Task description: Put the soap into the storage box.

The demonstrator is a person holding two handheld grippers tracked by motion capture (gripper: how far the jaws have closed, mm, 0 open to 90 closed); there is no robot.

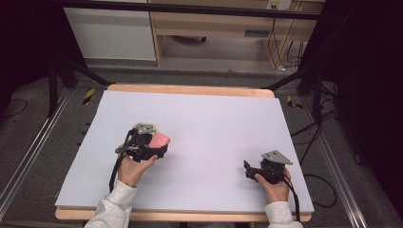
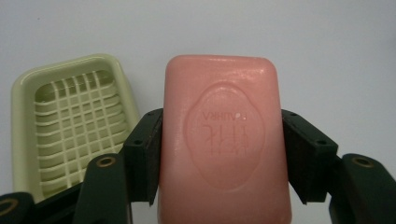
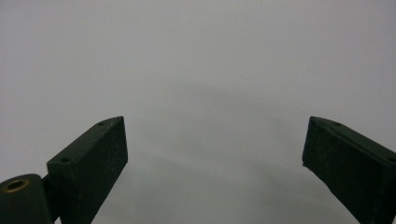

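A pink soap bar [image 2: 224, 140] with a stamped oval mark sits between the jaws of my left gripper [image 2: 222, 133], which is shut on its two long sides. From above, the soap [image 1: 161, 139] sticks out to the right of the left gripper [image 1: 154, 146], at the left middle of the table. A pale green soap dish [image 2: 70, 121] with a grid bottom lies empty just left of the soap. My right gripper [image 1: 247, 170] rests low at the front right, and its jaws [image 3: 215, 140] stand wide open over bare surface.
A light grey sheet [image 1: 204, 123] covers the wooden table [image 1: 190, 90]. Black stand legs and cables lie on the floor at both sides, and a wooden desk stands beyond the far edge.
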